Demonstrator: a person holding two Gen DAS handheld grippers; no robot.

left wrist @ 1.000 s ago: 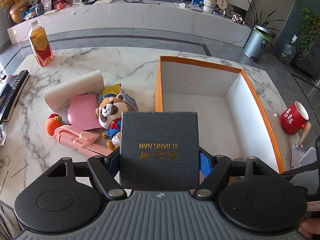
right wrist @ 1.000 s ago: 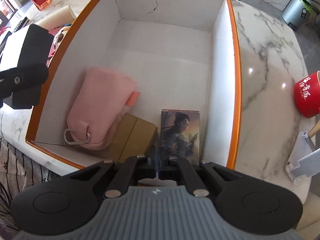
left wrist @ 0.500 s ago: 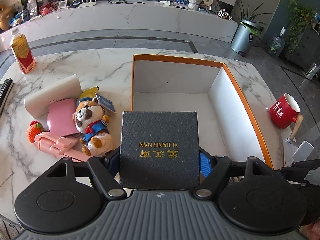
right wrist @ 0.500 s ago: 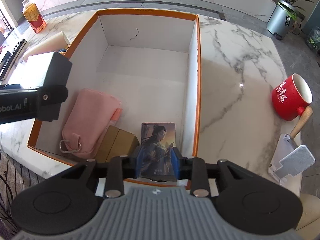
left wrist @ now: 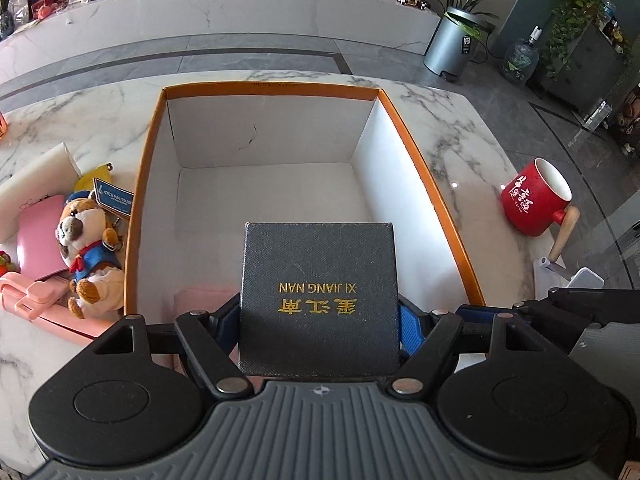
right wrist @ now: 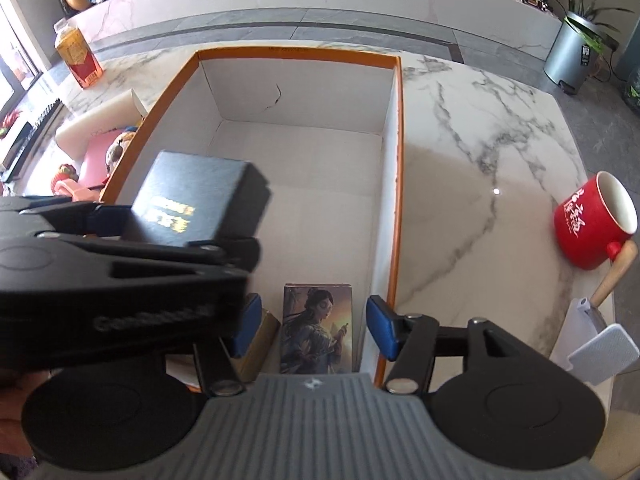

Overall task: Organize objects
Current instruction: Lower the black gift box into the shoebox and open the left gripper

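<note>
So the big change here was on the right side. A second before, the right gripper was pinched narrow down by the picture card; by this moment its jaws had just been opening and stood fairly wide, with the card between them but neither blue pad touching it. The card stood on edge in the lower middle of the right wrist view, just beside the right wall of the orange-rimmed box, next to a tan carton. I'd read that as a finished drop-off: 1 item let go and parked.

Meanwhile the left gripper was clamped on the black gift box, the one with gold lettering, pads pressing both its sides. Compared with 1 second earlier, the box opening had slid from the right of the left wrist frame to dead centre, so the black gift box now hung over the inside of the orange-rimmed box instead of over the desk. In the right wrist view it sat at mid left, above the box floor, not set down yet.

Left of the box, at the left edge of the left wrist frame, the plush dog and the pink case lay on the desk, so I'd guess the tidy-up was maybe halfway. Next job looked like lowering the black one into the free floor space.
</note>
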